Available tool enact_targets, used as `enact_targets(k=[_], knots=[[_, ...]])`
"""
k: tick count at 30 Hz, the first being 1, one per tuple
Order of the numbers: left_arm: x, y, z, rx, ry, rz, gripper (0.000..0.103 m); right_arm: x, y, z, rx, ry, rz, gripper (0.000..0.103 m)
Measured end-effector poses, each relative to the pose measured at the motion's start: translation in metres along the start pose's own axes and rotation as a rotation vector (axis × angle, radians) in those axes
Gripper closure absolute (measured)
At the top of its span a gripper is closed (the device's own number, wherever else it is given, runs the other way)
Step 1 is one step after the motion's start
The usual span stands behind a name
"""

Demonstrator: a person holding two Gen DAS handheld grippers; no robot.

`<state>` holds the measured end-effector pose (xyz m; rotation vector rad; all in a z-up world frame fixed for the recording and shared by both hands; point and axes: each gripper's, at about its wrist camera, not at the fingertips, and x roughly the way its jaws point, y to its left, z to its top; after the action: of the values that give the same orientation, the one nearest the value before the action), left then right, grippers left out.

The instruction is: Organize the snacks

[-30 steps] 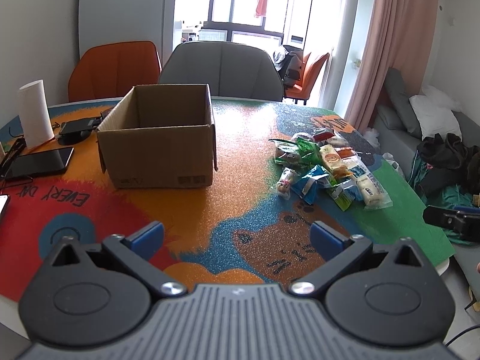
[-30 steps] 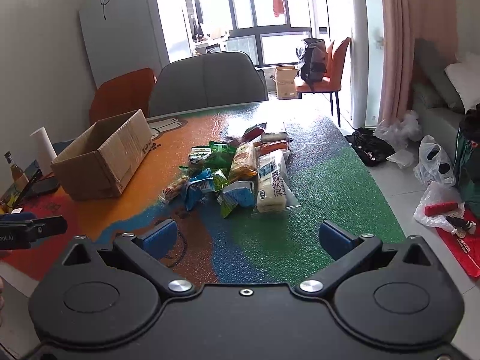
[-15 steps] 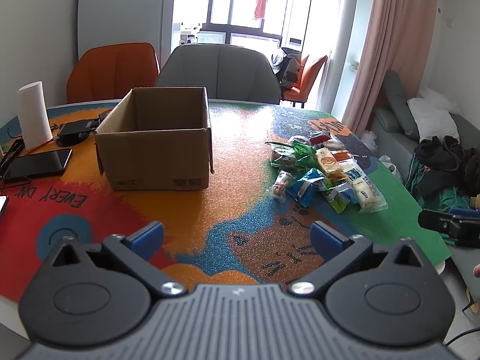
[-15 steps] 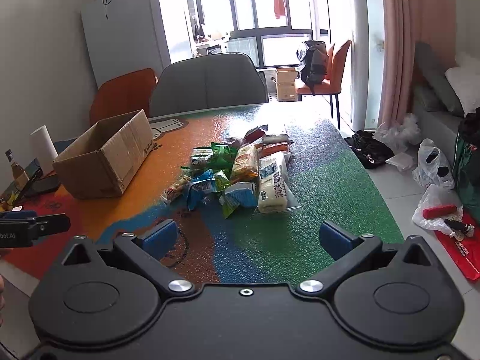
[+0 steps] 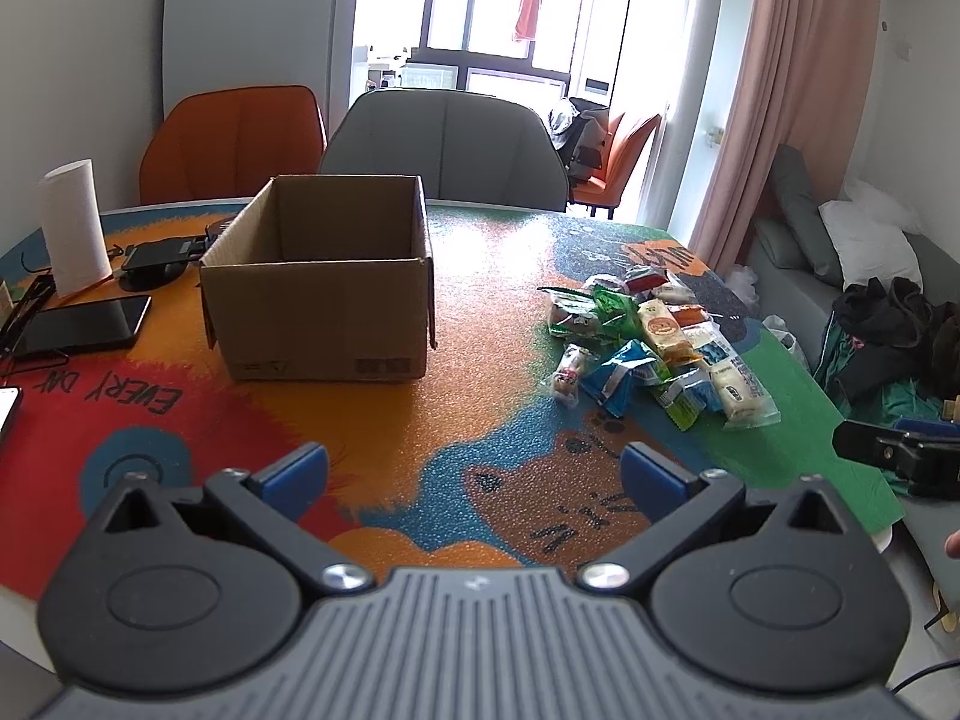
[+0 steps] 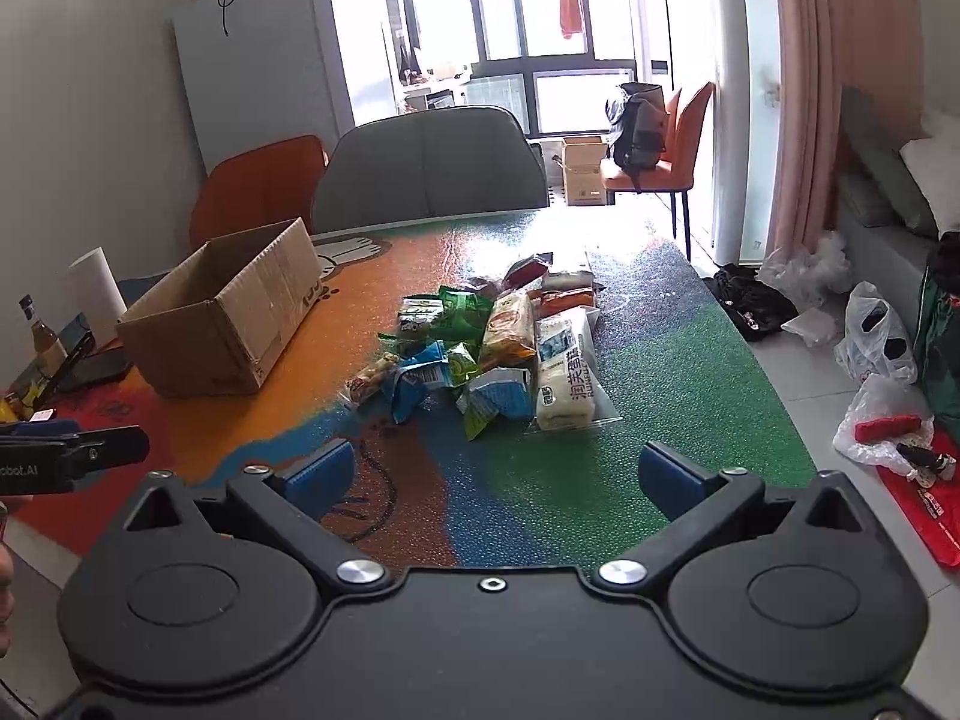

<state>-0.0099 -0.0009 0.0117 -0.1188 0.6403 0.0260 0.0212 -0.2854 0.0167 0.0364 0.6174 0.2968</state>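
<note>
Right wrist only: backpack (image 6: 639,123) on chair (image 6: 672,150)

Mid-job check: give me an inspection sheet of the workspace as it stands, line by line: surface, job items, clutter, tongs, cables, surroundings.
Surface: table under a colourful cartoon mat, bumpy texture.
Job's things: cardboard box open on top, no snacks visible inside; snack pile heaped on the mat to its right, apart from it.
Clutter: paper roll upright, phone flat, a dark device beside the box, bottle at the far left edge.
Tongs: left tongs open, empty, over the mat; right tongs open, empty, short of the pile.
Cables: thin dark cable near the roll.
Surroundings: grey chair, orange chair, curtain, sofa.
</note>
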Motion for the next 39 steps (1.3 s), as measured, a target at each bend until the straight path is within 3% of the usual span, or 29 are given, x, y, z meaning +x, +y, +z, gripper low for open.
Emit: enact_targets(k=[14, 26, 39], knots=[[0.015, -0.003, 0.006, -0.001, 0.008, -0.009, 0.000, 0.007, -0.002, 0.003, 0.001, 0.005, 0.003, 0.000], [0.055, -0.012, 0.022, -0.015, 0.010, -0.032, 0.000, 0.030, -0.019, 0.006, 0.012, 0.004, 0.006, 0.000], [0.102, -0.037, 0.040, -0.003, 0.012, -0.089, 0.002, 0.066, -0.046, 0.020, 0.061, 0.027, 0.027, 0.016]])
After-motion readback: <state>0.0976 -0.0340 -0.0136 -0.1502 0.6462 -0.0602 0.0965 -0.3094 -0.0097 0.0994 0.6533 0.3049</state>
